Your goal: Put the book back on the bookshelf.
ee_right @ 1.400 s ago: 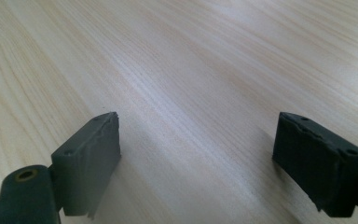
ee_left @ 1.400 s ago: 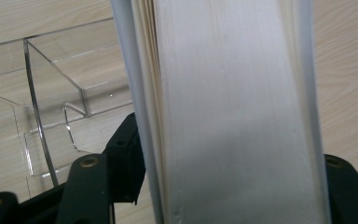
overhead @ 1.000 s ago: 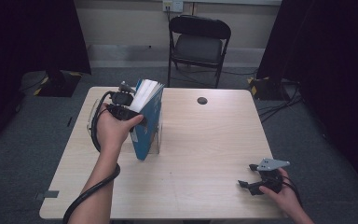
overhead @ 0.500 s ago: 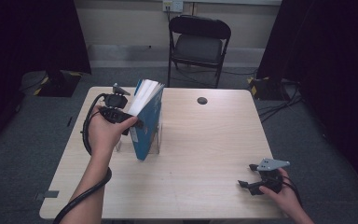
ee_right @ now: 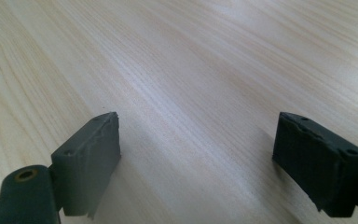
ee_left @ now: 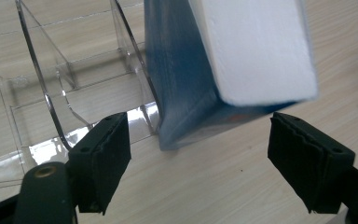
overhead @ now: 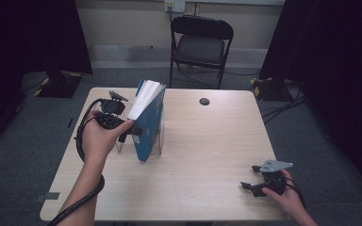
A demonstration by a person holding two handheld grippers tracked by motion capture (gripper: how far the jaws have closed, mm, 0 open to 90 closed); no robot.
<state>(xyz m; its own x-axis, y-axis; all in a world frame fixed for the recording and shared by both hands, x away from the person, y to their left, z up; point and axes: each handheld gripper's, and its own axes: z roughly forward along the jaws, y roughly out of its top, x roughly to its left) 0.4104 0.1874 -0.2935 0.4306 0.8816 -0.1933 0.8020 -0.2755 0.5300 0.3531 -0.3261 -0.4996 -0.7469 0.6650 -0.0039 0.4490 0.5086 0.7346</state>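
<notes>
A thick blue book point(overhead: 148, 123) with white page edges stands tilted on the wooden table point(overhead: 207, 141), its lower end at a clear acrylic stand point(overhead: 159, 147). My left gripper point(overhead: 128, 134) sits just left of the book, open. In the left gripper view the book point(ee_left: 186, 88) leans against the stand's wall point(ee_left: 51, 93), beyond and between the spread jaws of the left gripper point(ee_left: 209, 172), which do not touch it. My right gripper point(overhead: 250, 177) rests open at the table's front right. Bare wood lies between the pads of the right gripper point(ee_right: 205, 158).
A black folding chair point(overhead: 201, 42) stands behind the table's far edge. A small dark round spot point(overhead: 204, 101) marks the tabletop near the back. A cable point(overhead: 82, 136) loops from the left gripper over the left side.
The left hand and its gripper have drawn back to the left, away from the book. The book stays leaning at the stand. The right gripper has not moved.
</notes>
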